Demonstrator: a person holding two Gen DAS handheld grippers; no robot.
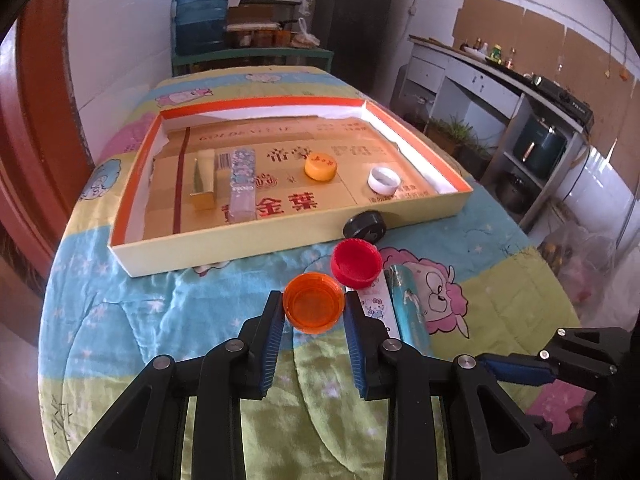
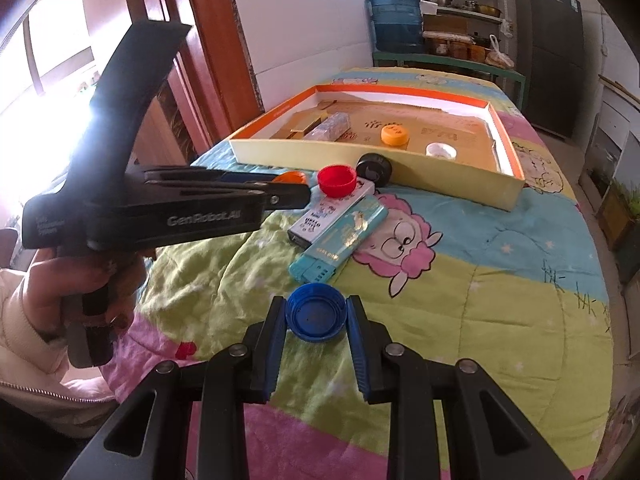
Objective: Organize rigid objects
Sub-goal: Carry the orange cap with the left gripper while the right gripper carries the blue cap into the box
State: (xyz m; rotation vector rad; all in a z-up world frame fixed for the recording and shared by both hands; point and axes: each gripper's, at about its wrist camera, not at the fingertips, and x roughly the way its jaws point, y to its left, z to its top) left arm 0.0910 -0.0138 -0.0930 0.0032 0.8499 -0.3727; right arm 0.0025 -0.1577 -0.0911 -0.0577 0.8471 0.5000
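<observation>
The left hand-held gripper held an orange cap between its blue pads, open side up, gripped across its width so that it could be carried level. The right hand-held gripper pinched a blue cap the same way. Both caps seemed lifted slightly off the quilt, though the fisheye view made that hard to judge. The shallow cardboard tray lay toward the far end of the quilt-covered bed, already holding a yellow cap, a white cap and two slim boxes along its left side. A red cap, a black cap and two lighters waited just outside the tray's near wall, probably next to be sorted inside.
</observation>
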